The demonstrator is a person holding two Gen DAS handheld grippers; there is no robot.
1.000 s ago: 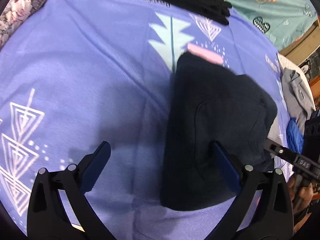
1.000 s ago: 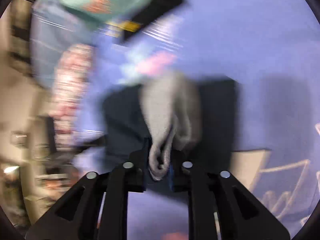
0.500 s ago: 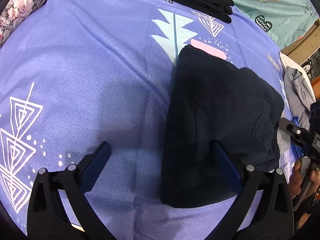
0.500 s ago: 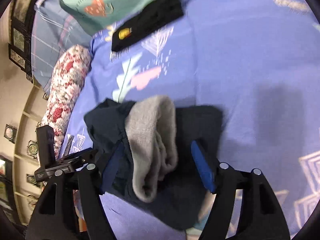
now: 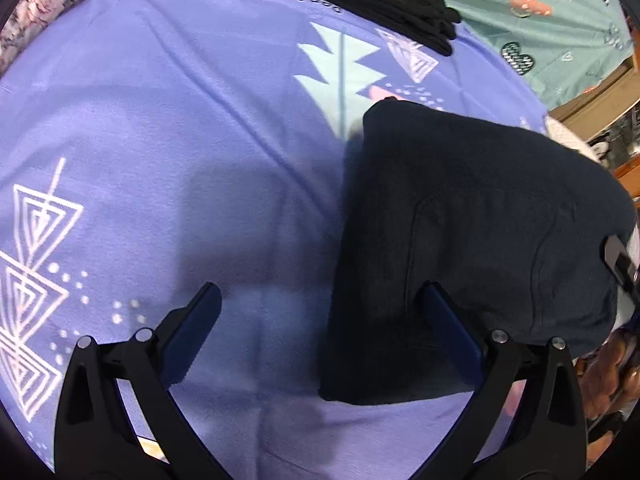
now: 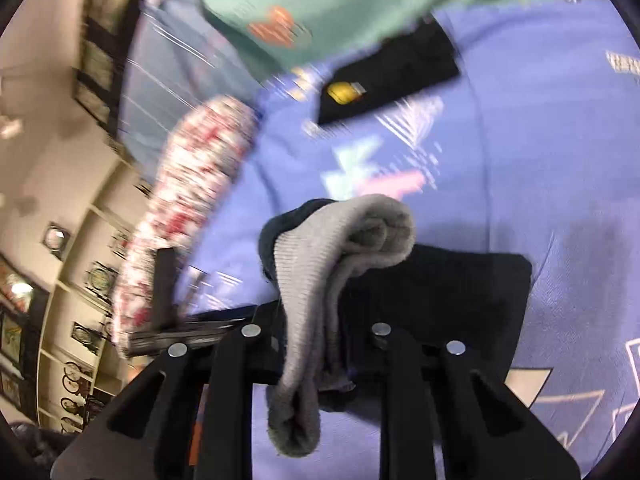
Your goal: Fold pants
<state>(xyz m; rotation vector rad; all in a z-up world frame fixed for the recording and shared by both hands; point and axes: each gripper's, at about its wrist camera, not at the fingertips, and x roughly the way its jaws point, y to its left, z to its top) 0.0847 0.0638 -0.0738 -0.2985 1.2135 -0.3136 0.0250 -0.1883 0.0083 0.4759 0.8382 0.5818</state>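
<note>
A: While the right tongs (image 6: 316,344) are closing on the grey ribbed band (image 6: 340,248) of the pants (image 5: 472,248), which step is in hand?

B: A late fold, by my judgement. The dark pants lie as a compact folded block on the purple bedspread (image 5: 180,128), right of centre in the left wrist view. The right tongs have the grey band and some dark cloth between their jaws, and the pads appear to press on it.

A: State of the left tongs (image 5: 320,312)?

B: Released. The jaws stand wide apart. One fingertip hovers over the bare bedspread; the other overlaps the near edge of the pants. Whether it touches the cloth cannot be told.

A: What does the next move call for?

B: Probably carrying the gripped end over the block and laying it flat, with the left tongs steadying the near edge so the stack does not slide. Risk: the band is bunched and may unroll or drag the lower layers.

A: What is hidden or unclear?

B: The right wrist view is motion-blurred; the flowered pillow (image 6: 188,208) and the wall are smeared. The far right edge of the pants is cut off in the left wrist view, where only a corner of the other tool shows. The black folded garment (image 5: 380,4) at the far side is partly cropped. How many layers the block holds cannot be seen.
</note>
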